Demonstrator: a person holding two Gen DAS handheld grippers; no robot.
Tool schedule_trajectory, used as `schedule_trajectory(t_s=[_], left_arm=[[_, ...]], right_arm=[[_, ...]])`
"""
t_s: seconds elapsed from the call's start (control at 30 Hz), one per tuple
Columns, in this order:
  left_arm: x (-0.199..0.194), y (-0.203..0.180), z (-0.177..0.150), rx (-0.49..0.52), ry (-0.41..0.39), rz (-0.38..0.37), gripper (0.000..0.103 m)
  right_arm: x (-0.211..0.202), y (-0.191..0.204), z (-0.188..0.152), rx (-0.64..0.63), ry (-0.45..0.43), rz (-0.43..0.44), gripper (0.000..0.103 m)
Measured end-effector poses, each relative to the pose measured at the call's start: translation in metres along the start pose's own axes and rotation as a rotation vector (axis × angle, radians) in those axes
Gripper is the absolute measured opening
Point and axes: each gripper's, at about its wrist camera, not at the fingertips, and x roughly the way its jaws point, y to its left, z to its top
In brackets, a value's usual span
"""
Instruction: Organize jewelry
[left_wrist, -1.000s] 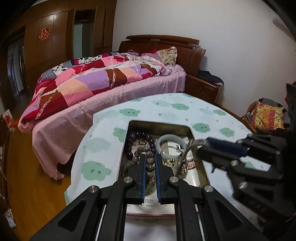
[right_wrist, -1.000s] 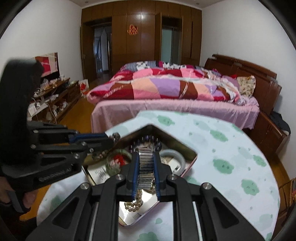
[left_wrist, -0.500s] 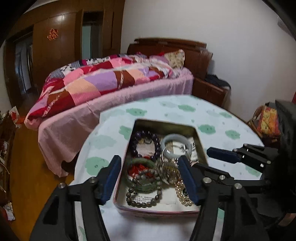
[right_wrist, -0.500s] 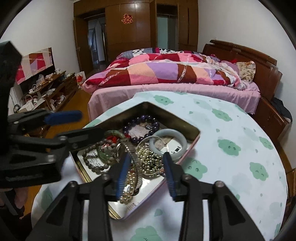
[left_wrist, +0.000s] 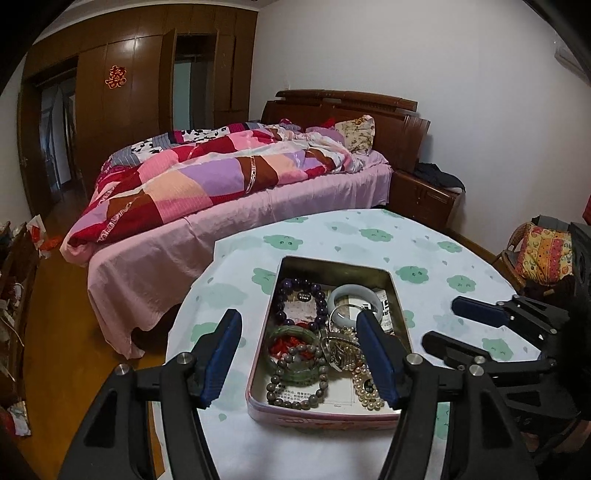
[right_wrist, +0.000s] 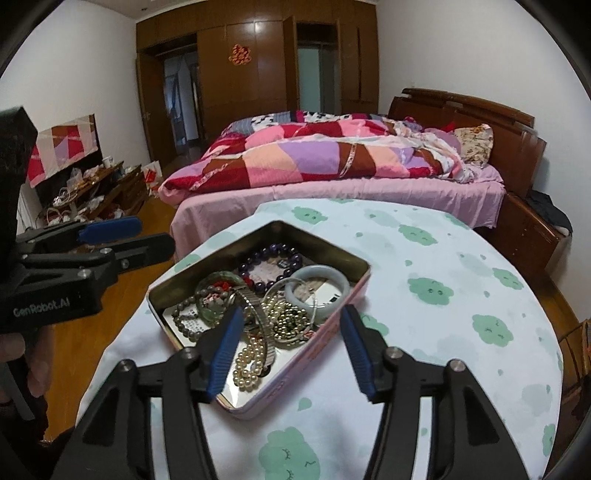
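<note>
Both claws have just been opening and pulled back from tin (left_wrist: 393, 291), nothing between pads. Left claw (left_wrist: 301, 354) wide, right claw (right_wrist: 291, 349) about half open. Jewelry heaped in tin on surface (right_wrist: 443, 266), just ahead, below both; tin's long axis along left claw's line.

Tablecloth (right_wrist: 443, 266) bare around the tin (right_wrist: 354, 295) (tin itself crowded).

Jewelry tin (right_wrist: 354, 291) beneath spread fingers (right_wrist: 225, 347)
</note>
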Motion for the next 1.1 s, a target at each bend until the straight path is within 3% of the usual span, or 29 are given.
schedule_trajectory(t_s=[1.1], left_arm=[[-0.009, 0.009, 0.004, -0.012, -0.022, 0.026, 0.065]], right_arm=[[-0.016, -0.014, 0.001, 0.054, -0.057, -0.038, 0.069]])
